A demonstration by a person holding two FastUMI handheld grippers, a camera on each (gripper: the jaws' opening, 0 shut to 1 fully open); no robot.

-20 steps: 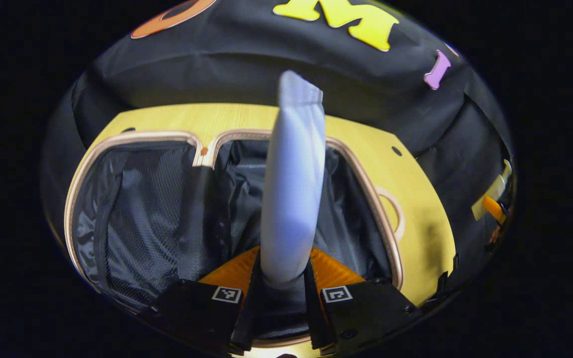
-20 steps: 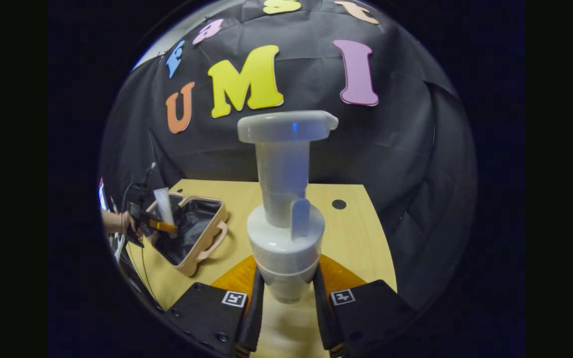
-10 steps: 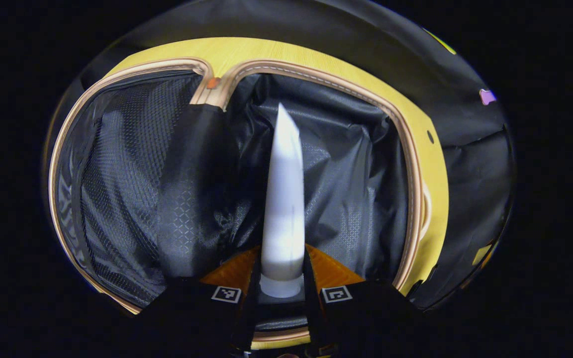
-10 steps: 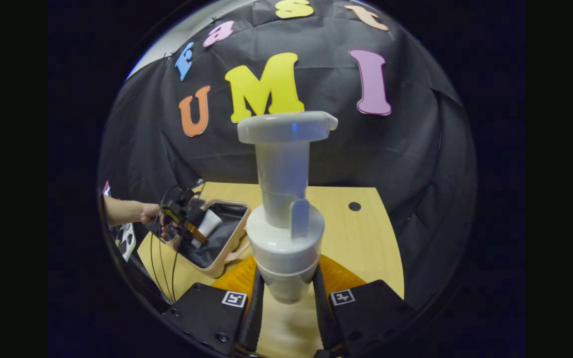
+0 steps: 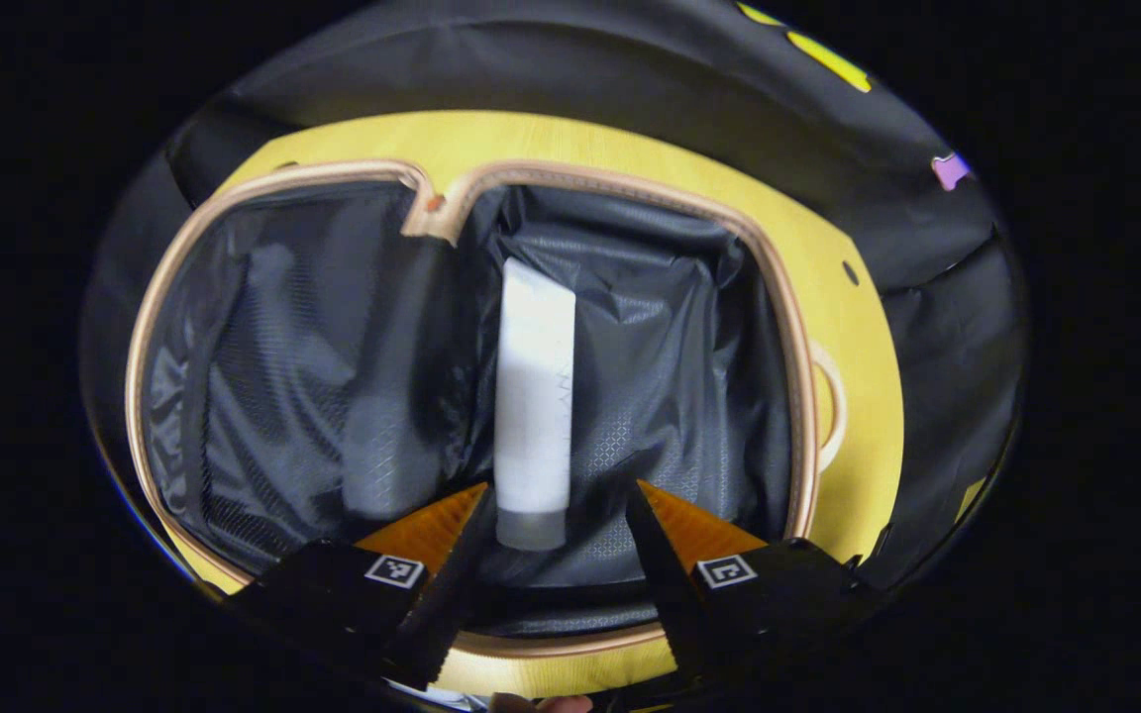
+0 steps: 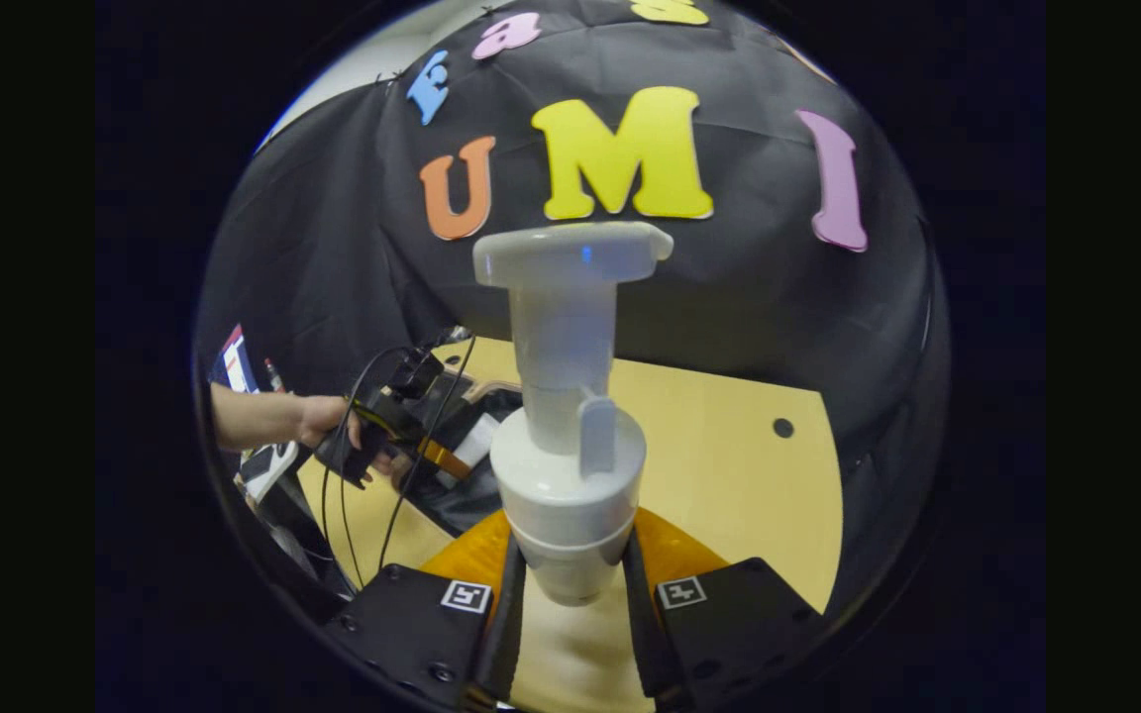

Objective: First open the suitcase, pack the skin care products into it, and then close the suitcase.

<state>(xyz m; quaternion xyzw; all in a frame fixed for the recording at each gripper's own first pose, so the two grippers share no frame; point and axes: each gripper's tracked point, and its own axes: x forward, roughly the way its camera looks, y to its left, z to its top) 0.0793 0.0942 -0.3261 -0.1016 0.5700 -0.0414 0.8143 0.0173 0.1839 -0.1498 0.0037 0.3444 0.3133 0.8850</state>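
Observation:
The pink-rimmed suitcase [image 5: 796, 376] lies open on the wooden table, its black lining showing. A white tube [image 5: 533, 396] with a grey cap lies flat in its right half. My left gripper [image 5: 553, 530] hangs open just above the tube's cap end, its fingers apart on either side. In the right gripper view, my right gripper [image 6: 570, 584] is shut on a white pump bottle [image 6: 569, 465], held upright above the table. Farther left there, a hand holds the left gripper [image 6: 402, 426] over the suitcase [image 6: 462, 495].
The wooden table [image 6: 729, 465] extends to the right of the suitcase, with a small dark hole [image 6: 781, 428] in it. The suitcase's handle [image 5: 828, 401] sticks out on its right side. Black cloth walls stand close behind the table. Cables [image 6: 372, 475] hang from the left gripper.
My left gripper opened and let go of the white tube, which now lies flat in the suitcase. My right gripper swung left towards the suitcase, still holding the pump bottle.

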